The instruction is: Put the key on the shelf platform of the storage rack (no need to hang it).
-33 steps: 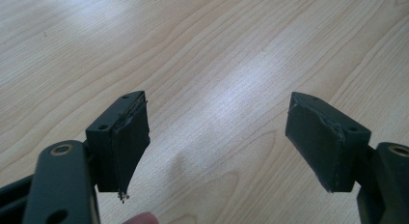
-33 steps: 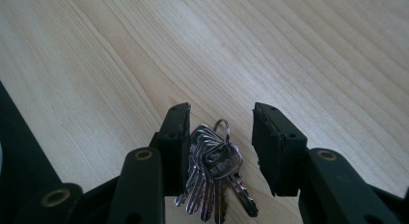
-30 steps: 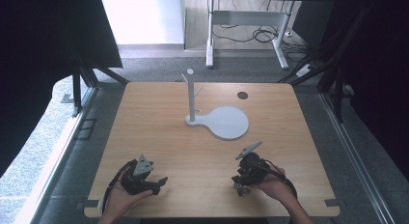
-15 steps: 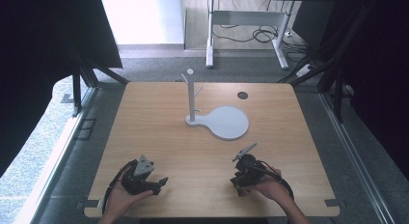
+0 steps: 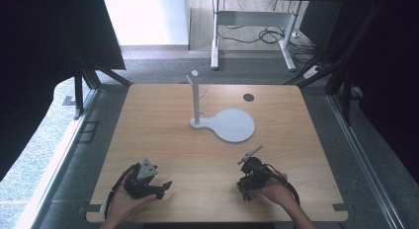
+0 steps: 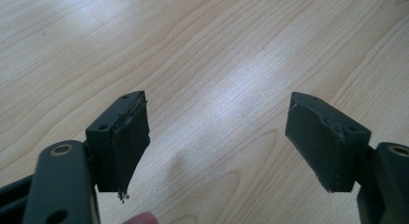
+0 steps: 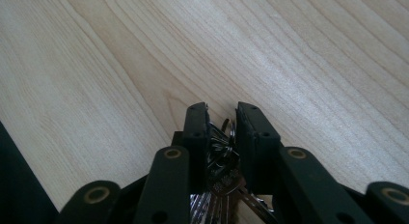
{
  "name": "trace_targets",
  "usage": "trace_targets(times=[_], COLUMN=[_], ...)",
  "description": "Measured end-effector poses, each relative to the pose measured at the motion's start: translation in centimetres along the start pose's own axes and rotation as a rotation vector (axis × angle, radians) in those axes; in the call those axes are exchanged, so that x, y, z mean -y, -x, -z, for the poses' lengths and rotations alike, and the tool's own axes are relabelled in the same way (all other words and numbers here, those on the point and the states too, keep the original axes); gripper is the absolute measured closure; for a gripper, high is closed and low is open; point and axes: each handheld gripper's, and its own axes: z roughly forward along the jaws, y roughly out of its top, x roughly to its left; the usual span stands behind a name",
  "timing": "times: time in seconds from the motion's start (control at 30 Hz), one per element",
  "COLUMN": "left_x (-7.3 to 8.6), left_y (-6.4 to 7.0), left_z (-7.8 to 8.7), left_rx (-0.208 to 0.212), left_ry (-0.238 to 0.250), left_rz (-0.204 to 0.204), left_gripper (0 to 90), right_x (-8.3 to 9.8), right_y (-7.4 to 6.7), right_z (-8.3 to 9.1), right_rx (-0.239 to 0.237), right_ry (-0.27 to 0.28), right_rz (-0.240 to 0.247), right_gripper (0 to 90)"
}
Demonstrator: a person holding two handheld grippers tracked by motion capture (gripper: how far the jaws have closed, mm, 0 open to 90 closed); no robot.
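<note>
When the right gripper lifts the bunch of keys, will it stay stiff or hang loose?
The keys sit on thin rings between the right gripper pads, which have just been closing, so they would probably dangle and swing. Being metal, they look heavy for their size and may slip against the flat pads.

Right black two-jaw gripper (image 7: 222, 113) sits a little nearer the table's near edge than a second ago, small shift only, hand drawn back slightly toward the person. Its jaws have just been closing, gap now narrow. Bunch of silver metal keys on a split ring (image 7: 223, 173) sits between the jaws in the right gripper view, pads close against the ring on both sides. In the high view the right gripper (image 5: 248, 178) looks more bunched up than before.
</note>
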Motion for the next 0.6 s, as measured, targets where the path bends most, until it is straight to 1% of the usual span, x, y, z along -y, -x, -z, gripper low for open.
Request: trace_targets(times=[0.3,0.4,0.6], left_x=[0.05,0.05,0.06], left_y=[-0.03,-0.04,-0.1], left_z=[-0.11,-0.11,-0.08], left_rx=[0.001,0.001,0.0], left_ry=[-0.003,-0.003,-0.006], left_rz=[0.003,0.003,0.001], left_gripper=[23.6,23.6,23.6], right_x=[0.04,0.09,0.11], right_y=[0.03,0.1,0.14], right_z=[0.12,0.22,0.32], right_rx=[-0.007,-0.006,-0.003], right_ry=[-0.01,-0.011,-0.022], right_rz=[-0.01,-0.014,-0.005], right_gripper=[84.2,88.4,88.7])
